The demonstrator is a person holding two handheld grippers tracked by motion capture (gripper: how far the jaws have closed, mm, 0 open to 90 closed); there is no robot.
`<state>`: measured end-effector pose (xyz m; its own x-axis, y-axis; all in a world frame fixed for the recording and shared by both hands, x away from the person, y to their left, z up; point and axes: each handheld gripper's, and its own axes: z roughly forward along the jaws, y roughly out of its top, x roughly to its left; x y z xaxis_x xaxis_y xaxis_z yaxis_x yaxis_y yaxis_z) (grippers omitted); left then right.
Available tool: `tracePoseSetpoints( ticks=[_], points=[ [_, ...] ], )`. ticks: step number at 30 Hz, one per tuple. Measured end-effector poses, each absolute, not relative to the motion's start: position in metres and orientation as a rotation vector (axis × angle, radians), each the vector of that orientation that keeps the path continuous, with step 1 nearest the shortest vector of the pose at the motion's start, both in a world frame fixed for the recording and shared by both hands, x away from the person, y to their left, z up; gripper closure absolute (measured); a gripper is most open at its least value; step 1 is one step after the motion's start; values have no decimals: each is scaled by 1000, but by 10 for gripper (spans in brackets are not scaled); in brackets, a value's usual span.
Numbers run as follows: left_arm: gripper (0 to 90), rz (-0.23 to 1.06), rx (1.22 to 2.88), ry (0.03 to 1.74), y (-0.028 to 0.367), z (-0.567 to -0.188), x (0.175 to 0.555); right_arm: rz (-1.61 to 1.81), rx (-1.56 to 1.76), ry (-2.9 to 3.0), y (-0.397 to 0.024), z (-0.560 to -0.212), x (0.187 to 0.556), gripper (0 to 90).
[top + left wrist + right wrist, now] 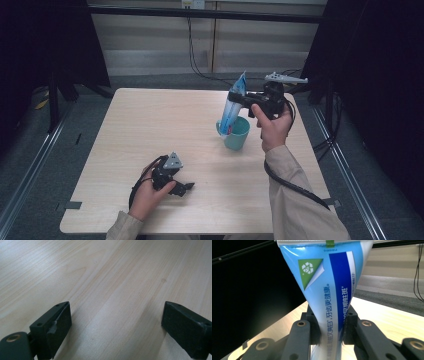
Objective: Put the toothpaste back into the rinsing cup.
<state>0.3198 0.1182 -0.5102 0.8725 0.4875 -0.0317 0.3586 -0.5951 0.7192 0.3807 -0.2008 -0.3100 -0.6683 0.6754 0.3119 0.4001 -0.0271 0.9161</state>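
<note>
Your right gripper [239, 98] pinches a blue and white toothpaste tube [233, 107] near its flat crimped end, holding it tilted with its cap end down inside the teal mug [236, 133] on the far right part of the table [150, 125]. In the right gripper view the jaws press the tube [329, 302] from both sides and it narrows between them, so the grip sits on soft, slippery plastic: squeeze harder and you may dent it or push paste toward the cap; ease off and it can slide down. If you let go while it leans this steeply, its weight on the rim could tip the light mug. Your left gripper [181, 188] rests low at the near edge, jaws spread wide over bare wood, too far away to steady the mug.
</note>
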Motion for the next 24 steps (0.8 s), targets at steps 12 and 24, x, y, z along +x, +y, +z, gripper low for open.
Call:
tracePoseSetpoints(
  ticks=[12, 24],
  points=[
    [89, 216, 2270, 605, 118, -510, 320, 1733, 1153, 1992, -204, -307, 388, 738],
    [89, 215, 2269, 606, 118, -510, 320, 1715, 1186, 1949, -213, -308, 394, 737]
  ],
)
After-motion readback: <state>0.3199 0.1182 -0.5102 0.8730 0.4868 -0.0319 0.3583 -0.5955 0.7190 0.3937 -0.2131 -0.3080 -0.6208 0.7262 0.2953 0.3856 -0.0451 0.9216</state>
